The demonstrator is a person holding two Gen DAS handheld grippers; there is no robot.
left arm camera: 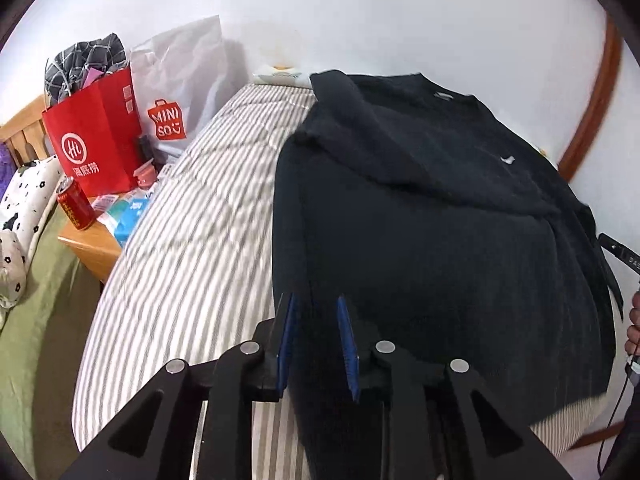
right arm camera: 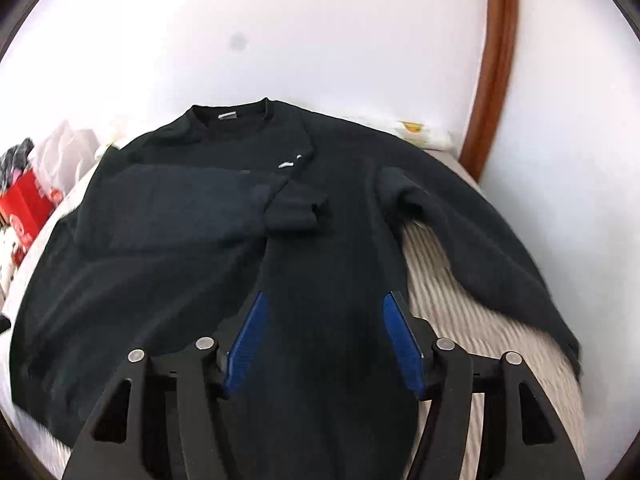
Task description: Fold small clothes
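Close to the camera, the left gripper (left arm camera: 316,344) has its jaws a little apart, and nothing is pinched between them; it hangs over the near left edge of the black sweater (left arm camera: 440,220). The right gripper (right arm camera: 324,344) has its jaws wide apart and is empty too, over the lower middle of the sweater (right arm camera: 200,248). The sweater lies flat on the striped bed (left arm camera: 192,220), hem near and collar far, so its long way runs straight away from both grippers. One sleeve (right arm camera: 192,196) is already folded across the chest. The other sleeve (right arm camera: 480,232) still sticks out to the right, so the right gripper looks nearer to it. Only the right view shows that loose sleeve. Only the left view shows the red bag (left arm camera: 96,136) and the can (left arm camera: 76,208) beside the bed.
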